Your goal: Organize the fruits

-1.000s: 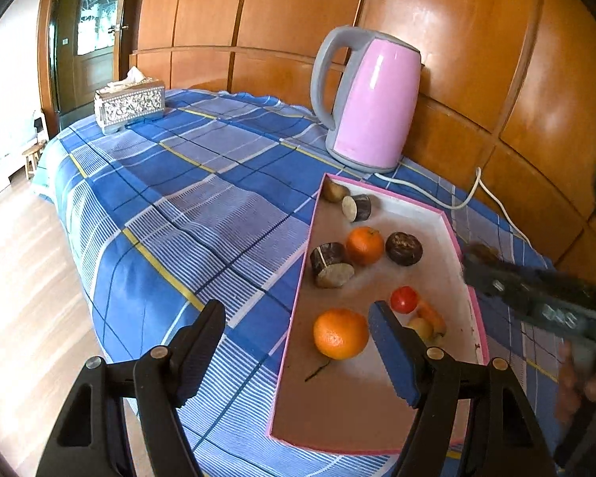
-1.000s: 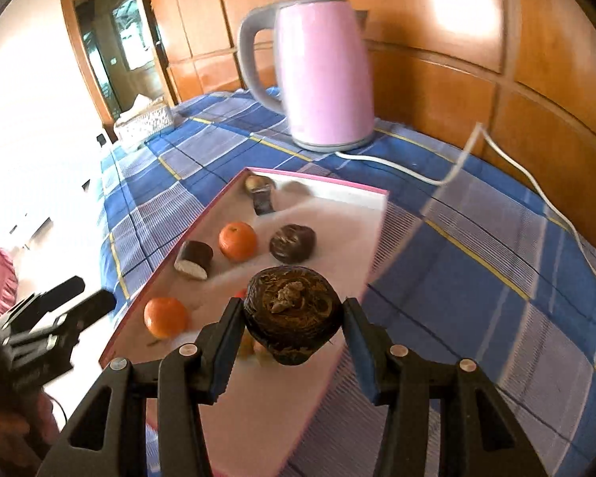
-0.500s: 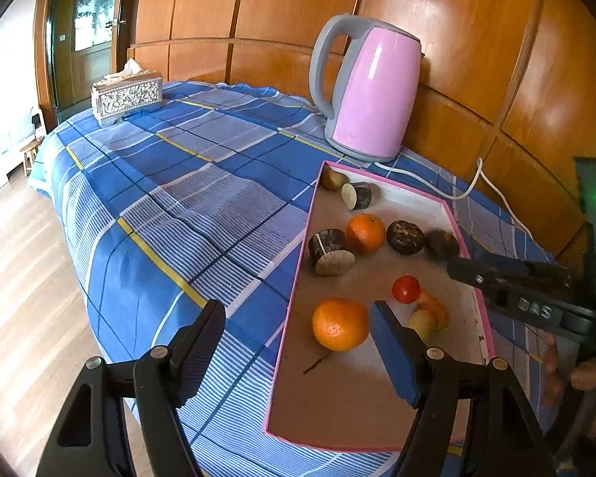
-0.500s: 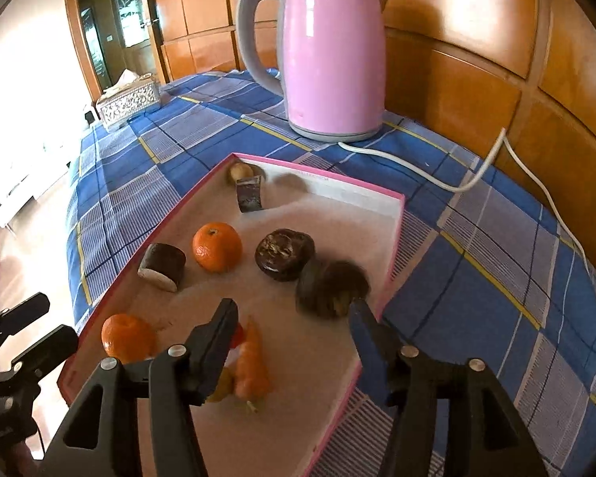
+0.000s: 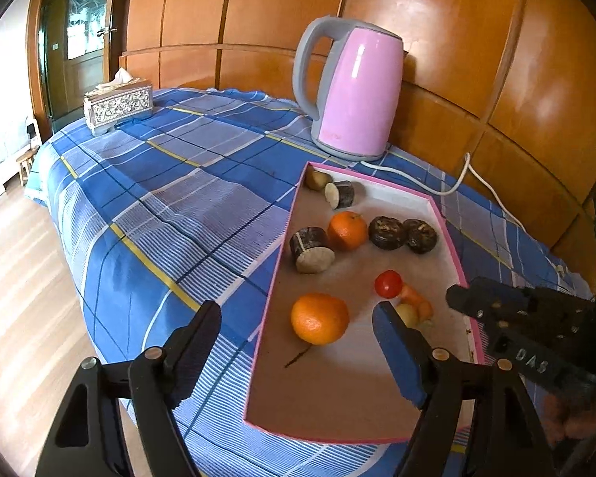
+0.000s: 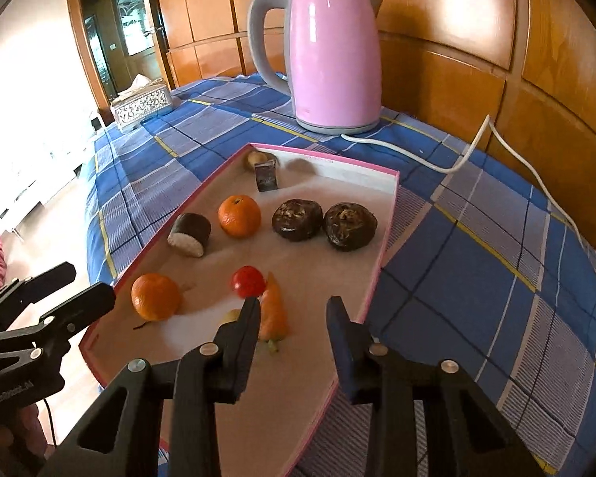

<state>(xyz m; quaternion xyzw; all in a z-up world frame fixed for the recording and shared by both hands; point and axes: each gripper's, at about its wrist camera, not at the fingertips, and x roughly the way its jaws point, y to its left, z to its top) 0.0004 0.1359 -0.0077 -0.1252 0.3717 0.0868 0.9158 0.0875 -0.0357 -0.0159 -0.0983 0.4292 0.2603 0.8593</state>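
Observation:
A pink-rimmed tray (image 5: 276, 262) (image 6: 385, 222) lies on the blue plaid cloth. In it are two oranges (image 5: 320, 319) (image 5: 347, 230), two dark brown round fruits side by side (image 6: 297, 220) (image 6: 349, 225), a red tomato (image 6: 248, 281), an orange pepper-like piece (image 6: 273, 314), two cut dark-skinned chunks (image 5: 312, 244) (image 5: 339, 194) and a small brown fruit (image 5: 317, 179). My left gripper (image 5: 298, 351) is open and empty over the tray's near end by the near orange. My right gripper (image 6: 294, 326) is open and empty above the tray's right rim; it also shows in the left wrist view (image 5: 496, 310).
A pink electric kettle (image 5: 353, 91) (image 6: 329, 55) stands behind the tray, its white cord (image 6: 476, 151) trailing right over the cloth. A patterned tissue box (image 5: 118, 105) sits at the far left corner. Wood panelling backs the table; the table edge drops to the floor on the left.
My right gripper opened and let go of the dark brown fruit, which now rests in the tray beside the other dark one. The gripper pulled back toward the tray's near right rim.

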